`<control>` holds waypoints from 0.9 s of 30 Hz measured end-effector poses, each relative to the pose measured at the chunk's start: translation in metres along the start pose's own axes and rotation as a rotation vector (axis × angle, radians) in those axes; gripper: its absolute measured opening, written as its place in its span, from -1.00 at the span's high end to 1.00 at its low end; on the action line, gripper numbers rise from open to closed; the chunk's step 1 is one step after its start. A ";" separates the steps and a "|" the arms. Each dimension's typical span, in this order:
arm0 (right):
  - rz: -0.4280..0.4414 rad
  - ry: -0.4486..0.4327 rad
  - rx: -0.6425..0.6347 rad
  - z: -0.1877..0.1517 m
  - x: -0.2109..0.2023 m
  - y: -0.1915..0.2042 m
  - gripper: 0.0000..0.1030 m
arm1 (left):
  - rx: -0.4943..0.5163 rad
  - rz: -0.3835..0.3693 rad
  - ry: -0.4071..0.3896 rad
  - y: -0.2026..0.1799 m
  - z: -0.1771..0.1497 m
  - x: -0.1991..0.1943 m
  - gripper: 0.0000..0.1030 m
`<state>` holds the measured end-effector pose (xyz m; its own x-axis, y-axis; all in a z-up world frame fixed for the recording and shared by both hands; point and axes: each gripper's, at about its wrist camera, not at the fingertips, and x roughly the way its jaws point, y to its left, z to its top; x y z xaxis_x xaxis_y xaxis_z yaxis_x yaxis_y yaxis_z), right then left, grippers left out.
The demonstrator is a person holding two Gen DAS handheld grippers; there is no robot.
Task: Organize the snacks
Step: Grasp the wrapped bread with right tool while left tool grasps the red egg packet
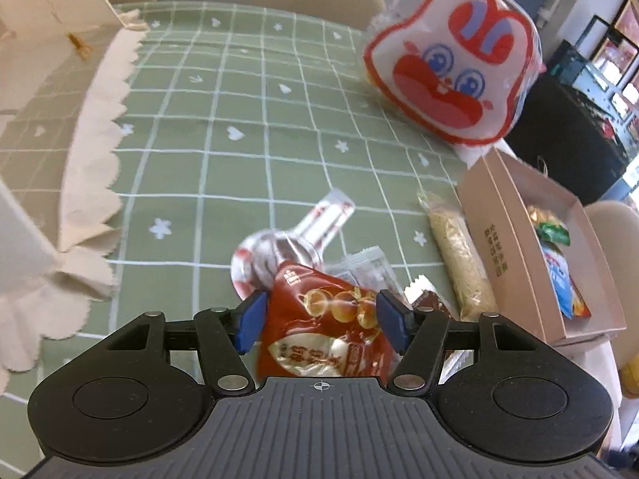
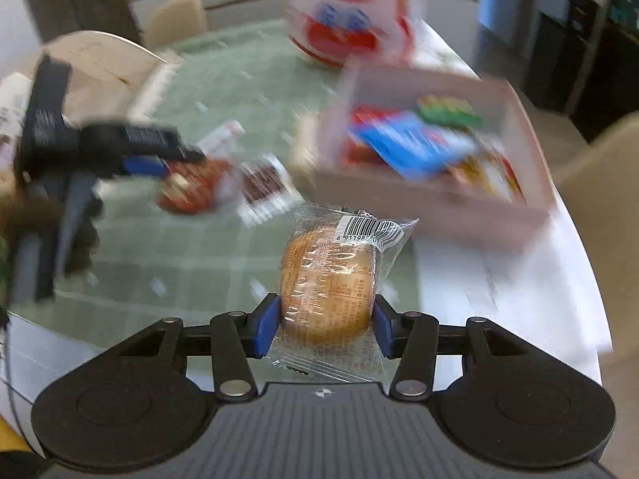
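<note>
Two grippers: both over the green-checked counter.
Left gripper: jaws spread wide around a red pouch; pads look just clear of it.
Red pouch: lying on the counter among loose packets, overlapping a clear wrapper.
Right gripper: jaws closed on a wrapped bun, pads pressing both sides.
Bun: held up above the counter's near edge, barcode end forward.
Box: pink, open, at the counter's right edge, snacks inside.
Rabbit bag: behind the box.
Grain stick: just beside the box's left wall.
</note>
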<state>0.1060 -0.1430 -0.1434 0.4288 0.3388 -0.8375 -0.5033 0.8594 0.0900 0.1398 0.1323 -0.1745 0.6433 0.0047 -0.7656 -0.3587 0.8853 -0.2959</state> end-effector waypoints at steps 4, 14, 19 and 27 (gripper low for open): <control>-0.023 0.007 0.047 -0.026 0.006 -0.009 -0.03 | 0.084 0.002 0.007 -0.013 -0.004 0.001 -0.29; 0.016 -0.007 0.092 -0.035 0.018 -0.012 -0.46 | 0.441 -0.071 0.088 -0.032 -0.049 -0.032 -0.21; -0.004 -0.024 0.024 -0.039 0.022 -0.001 -0.62 | 0.431 -0.058 0.099 -0.029 -0.060 -0.049 -0.10; -0.050 -0.042 -0.037 -0.045 0.024 0.008 -0.63 | 0.196 -0.169 0.054 -0.026 -0.025 -0.047 -0.10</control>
<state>0.0787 -0.1455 -0.1866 0.4854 0.3120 -0.8167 -0.5075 0.8612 0.0274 0.1016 0.0972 -0.1448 0.6438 -0.1715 -0.7458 -0.1080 0.9444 -0.3105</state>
